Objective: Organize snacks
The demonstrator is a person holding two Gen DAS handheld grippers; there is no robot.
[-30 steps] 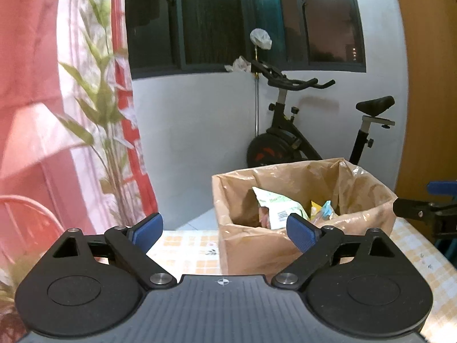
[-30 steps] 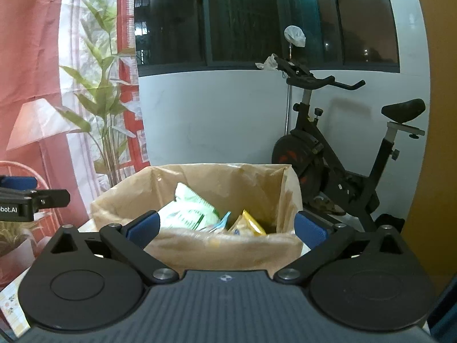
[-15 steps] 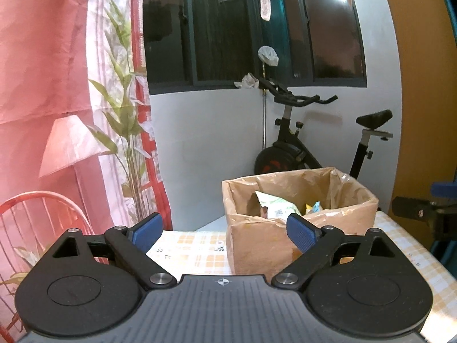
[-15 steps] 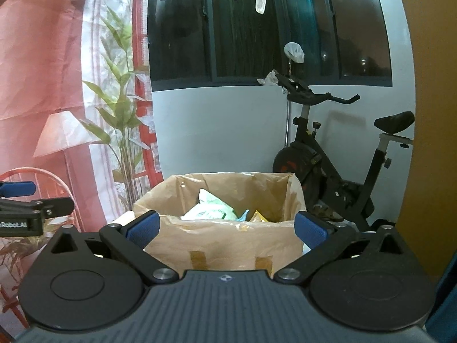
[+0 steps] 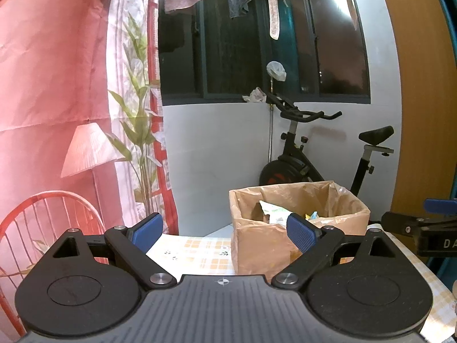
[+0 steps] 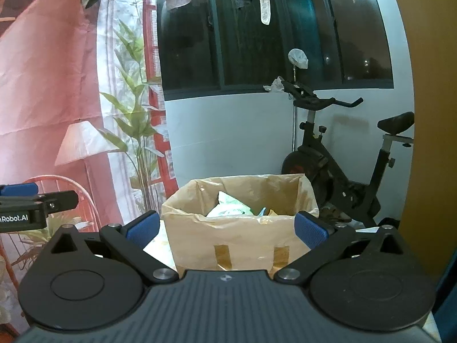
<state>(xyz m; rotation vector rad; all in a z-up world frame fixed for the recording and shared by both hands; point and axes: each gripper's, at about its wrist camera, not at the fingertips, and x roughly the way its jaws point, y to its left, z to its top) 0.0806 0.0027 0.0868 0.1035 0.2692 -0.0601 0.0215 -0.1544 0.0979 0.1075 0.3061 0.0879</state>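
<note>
We are holding two grippers. The left gripper (image 5: 225, 230) is standing with its jaws spread wide and nothing between them; the right gripper (image 6: 225, 228) is likewise spread wide and gripping nothing. One cardboard box (image 6: 240, 237), lined with a brown plastic bag, is sitting on the one checked table (image 5: 194, 250) ahead of both grippers. Snack packets (image 6: 228, 207) are lying inside the box: we are making out one large white-and-green packet and a few smaller yellow and blue ones, but the box wall is hiding most of them, so we cannot count them. One exercise bike (image 6: 340, 177) is standing behind the box, its base cut off.
</note>
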